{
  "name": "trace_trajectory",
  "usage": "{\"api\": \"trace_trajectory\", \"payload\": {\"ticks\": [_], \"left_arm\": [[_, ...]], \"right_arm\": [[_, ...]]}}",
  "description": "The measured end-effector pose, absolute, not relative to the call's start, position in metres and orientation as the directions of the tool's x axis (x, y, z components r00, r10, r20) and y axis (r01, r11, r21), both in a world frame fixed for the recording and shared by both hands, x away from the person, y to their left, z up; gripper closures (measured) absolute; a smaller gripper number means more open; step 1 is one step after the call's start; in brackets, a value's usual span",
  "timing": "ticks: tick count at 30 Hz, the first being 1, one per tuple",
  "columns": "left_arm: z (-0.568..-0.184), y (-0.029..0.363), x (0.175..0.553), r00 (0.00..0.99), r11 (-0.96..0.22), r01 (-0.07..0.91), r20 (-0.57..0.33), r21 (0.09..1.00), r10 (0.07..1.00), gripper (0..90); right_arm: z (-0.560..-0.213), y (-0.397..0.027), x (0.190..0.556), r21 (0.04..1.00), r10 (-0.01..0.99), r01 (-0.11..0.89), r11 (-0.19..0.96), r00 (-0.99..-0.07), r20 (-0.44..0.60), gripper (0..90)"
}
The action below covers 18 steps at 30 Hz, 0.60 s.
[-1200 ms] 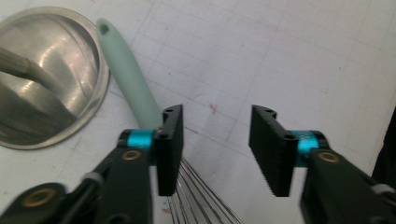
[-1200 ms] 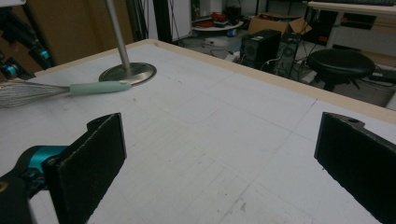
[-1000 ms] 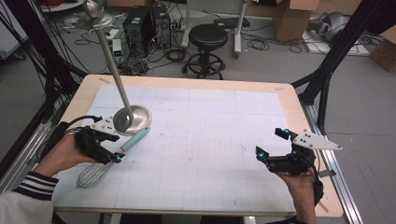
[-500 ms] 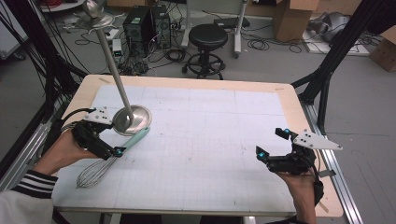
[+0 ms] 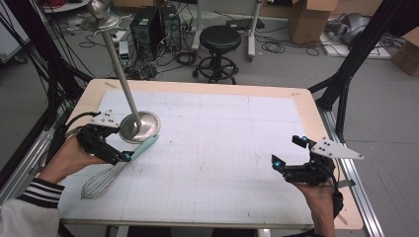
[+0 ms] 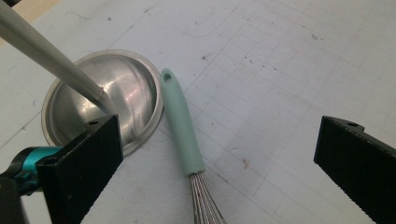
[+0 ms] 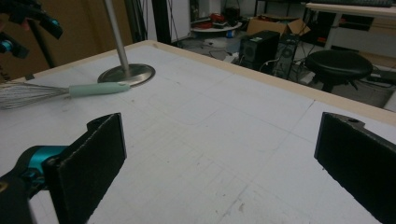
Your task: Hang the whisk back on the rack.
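**Mint-handled whisk lies between wide-set jaws near the tabletop's left edge**

Mint green is what catches the eye: the whisk (image 5: pixel 114 167) lies flat on the white gridded tabletop (image 5: pixel 222 148) close to its left edge, handle pointing toward the far side, wire loops toward the near-left corner. The tip of the handle sits just beside the rim of the round steel base (image 5: pixel 140 126), from which a slim metal pole (image 5: pixel 118 74) rises, leaning up and away toward the far-left corner.

The left gripper (image 5: pixel 118 155) hangs over the whisk, held in the person's left hand (image 5: pixel 69 158). In the left gripper view its black jaws stand wide apart, the whisk's handle (image 6: pixel 181 122) lying between them and touching neither; one jaw overlaps the edge of the steel base (image 6: pixel 93 93).

Over by the near-right corner, the right gripper (image 5: pixel 286 153) is held in the right hand (image 5: pixel 316 190), well apart from the whisk. Its jaws are spread wide too, with bare tabletop between them. From the right gripper view the whisk (image 7: pixel 60 92) and the base (image 7: pixel 127 73) sit far off across the tabletop.
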<state>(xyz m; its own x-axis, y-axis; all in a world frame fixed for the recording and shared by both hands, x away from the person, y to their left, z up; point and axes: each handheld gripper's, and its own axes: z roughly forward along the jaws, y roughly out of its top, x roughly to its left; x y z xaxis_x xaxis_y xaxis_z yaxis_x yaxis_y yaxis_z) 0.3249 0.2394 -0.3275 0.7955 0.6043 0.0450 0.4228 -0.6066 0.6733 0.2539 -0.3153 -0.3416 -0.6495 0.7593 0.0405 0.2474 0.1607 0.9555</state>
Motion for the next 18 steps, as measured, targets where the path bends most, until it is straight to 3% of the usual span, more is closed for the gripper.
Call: {"api": "trace_trajectory", "payload": {"ticks": [18], "left_arm": [[-0.352, 0.232, 0.346, 0.762, -0.591, 0.463, 0.044, 0.66, 0.646, 1.7]], "right_arm": [[-0.344, -0.315, 0.255, 0.954, 0.757, 0.252, 0.166, -0.652, 0.04, 0.8]]}}
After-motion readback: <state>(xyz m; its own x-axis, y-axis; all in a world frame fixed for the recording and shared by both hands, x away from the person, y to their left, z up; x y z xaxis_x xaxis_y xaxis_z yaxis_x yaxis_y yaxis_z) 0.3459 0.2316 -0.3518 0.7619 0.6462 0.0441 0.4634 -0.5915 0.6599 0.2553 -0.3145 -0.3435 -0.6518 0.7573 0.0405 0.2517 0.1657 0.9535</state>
